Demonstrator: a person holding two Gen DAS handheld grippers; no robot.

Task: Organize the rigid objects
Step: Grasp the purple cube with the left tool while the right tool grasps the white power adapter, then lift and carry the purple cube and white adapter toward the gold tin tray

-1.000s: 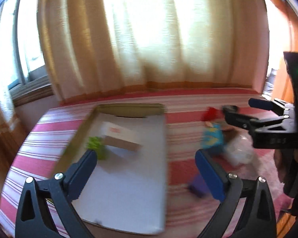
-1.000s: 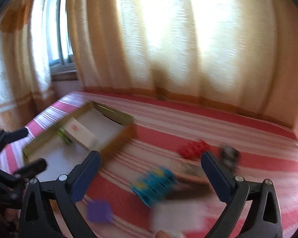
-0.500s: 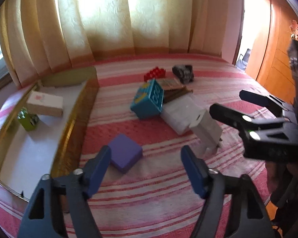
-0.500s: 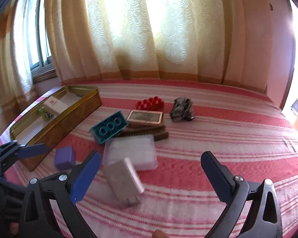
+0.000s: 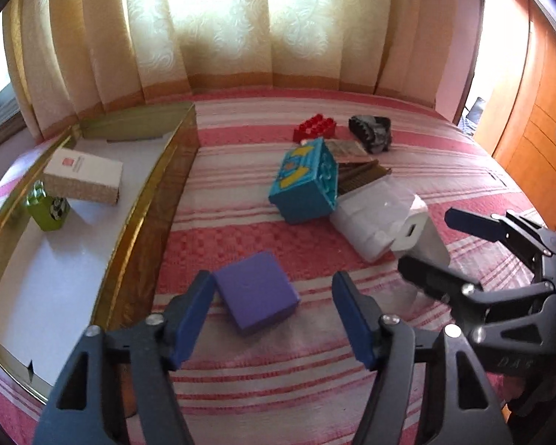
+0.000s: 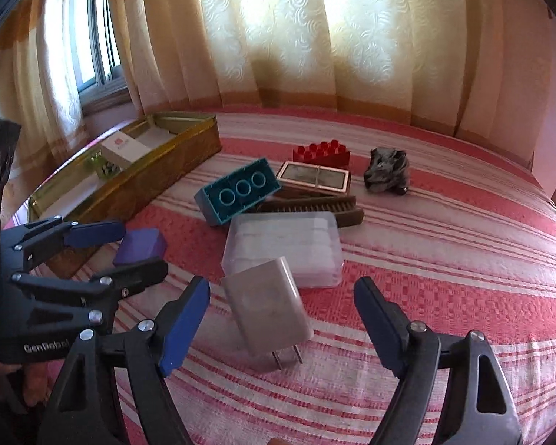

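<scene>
Purple block (image 5: 256, 291) between closing left claw (image 5: 274, 319); white charger (image 6: 267, 307) between closing right claw (image 6: 281, 319), neither gripped.

Two wrist cameras look down at a slant across a striped bedspread (image 5: 241, 230) toward curtains (image 6: 278, 37). The left view sits close above a purple block (image 5: 257, 293); the right view sits close above a white charger (image 6: 267, 311). Both share the toy pile and gold tray (image 5: 144, 200), and each catches the other gripper.
</scene>
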